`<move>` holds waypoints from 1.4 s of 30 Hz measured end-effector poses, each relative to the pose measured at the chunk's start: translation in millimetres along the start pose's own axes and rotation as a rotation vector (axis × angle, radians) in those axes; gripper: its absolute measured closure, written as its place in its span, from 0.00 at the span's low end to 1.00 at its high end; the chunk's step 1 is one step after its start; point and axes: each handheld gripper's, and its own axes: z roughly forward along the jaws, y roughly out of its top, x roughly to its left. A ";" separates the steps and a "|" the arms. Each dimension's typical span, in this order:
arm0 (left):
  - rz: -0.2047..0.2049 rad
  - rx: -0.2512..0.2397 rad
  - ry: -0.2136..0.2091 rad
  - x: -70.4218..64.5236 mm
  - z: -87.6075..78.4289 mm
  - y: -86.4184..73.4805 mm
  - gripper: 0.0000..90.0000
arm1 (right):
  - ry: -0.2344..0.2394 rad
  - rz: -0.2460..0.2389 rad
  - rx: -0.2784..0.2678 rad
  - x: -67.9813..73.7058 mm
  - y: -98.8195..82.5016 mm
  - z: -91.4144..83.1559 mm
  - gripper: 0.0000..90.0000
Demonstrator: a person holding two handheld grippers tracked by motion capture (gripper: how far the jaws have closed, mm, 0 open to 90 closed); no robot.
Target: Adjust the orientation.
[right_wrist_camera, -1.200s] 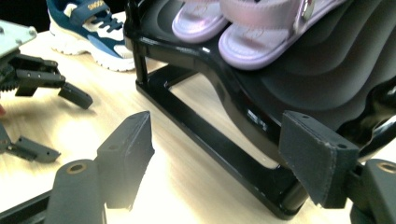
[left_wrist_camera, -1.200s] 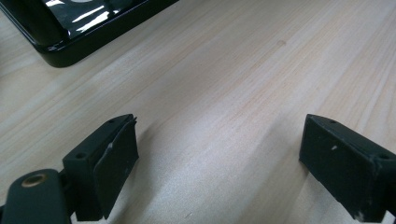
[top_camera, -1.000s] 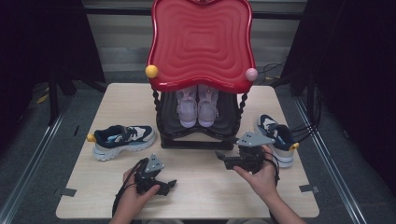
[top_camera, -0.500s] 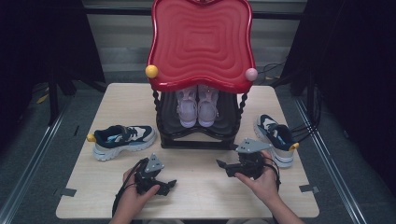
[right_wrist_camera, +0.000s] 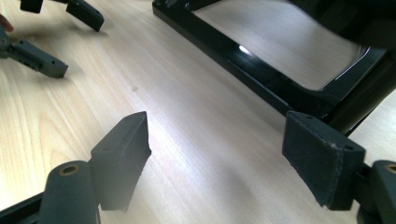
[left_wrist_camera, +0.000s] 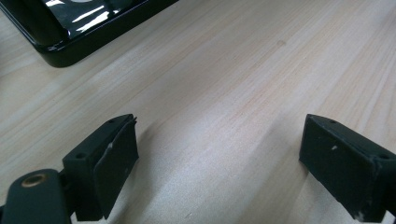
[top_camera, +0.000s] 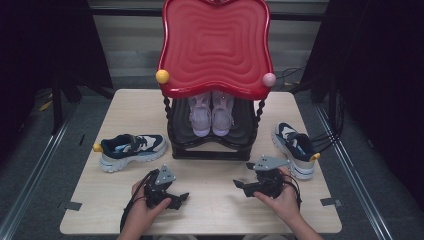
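My left gripper (top_camera: 176,198) rests low over the wooden table (top_camera: 210,210) near its front edge. Its jaws point right and stand open with nothing between them (left_wrist_camera: 219,144). My right gripper (top_camera: 242,185) is held a little to the right of the middle, its jaws pointing left. It is open as well, with bare wood between its fingers (right_wrist_camera: 219,140). A navy and white sneaker (top_camera: 131,150) lies on its side at the left. Its mate (top_camera: 296,148) lies at the right, just behind my right hand.
A black shoe rack (top_camera: 215,147) with a glossy red wavy top (top_camera: 216,47) stands at the table's middle. A pale pink pair of sneakers (top_camera: 212,114) sits on its shelf. The rack's base (right_wrist_camera: 261,70) (left_wrist_camera: 60,44) lies close ahead of both grippers. Cables (top_camera: 332,135) trail at the right.
My right gripper has sunk toward the table and come slightly nearer the front edge. The left gripper and the shoes have stayed where they were.
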 end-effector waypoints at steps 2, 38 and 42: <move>0.001 -0.001 0.000 0.0 0.0 0.0 0.12 | 0.002 0.006 0.010 0.7 -2.8 0.7 0.25; 0.001 0.003 0.002 -0.1 -0.2 0.1 0.12 | 0.084 -0.066 0.129 3.5 -33.3 15.7 0.15; 0.001 0.003 0.002 -0.1 -0.2 0.1 0.12 | 0.087 -0.068 0.129 3.1 -33.4 15.6 0.15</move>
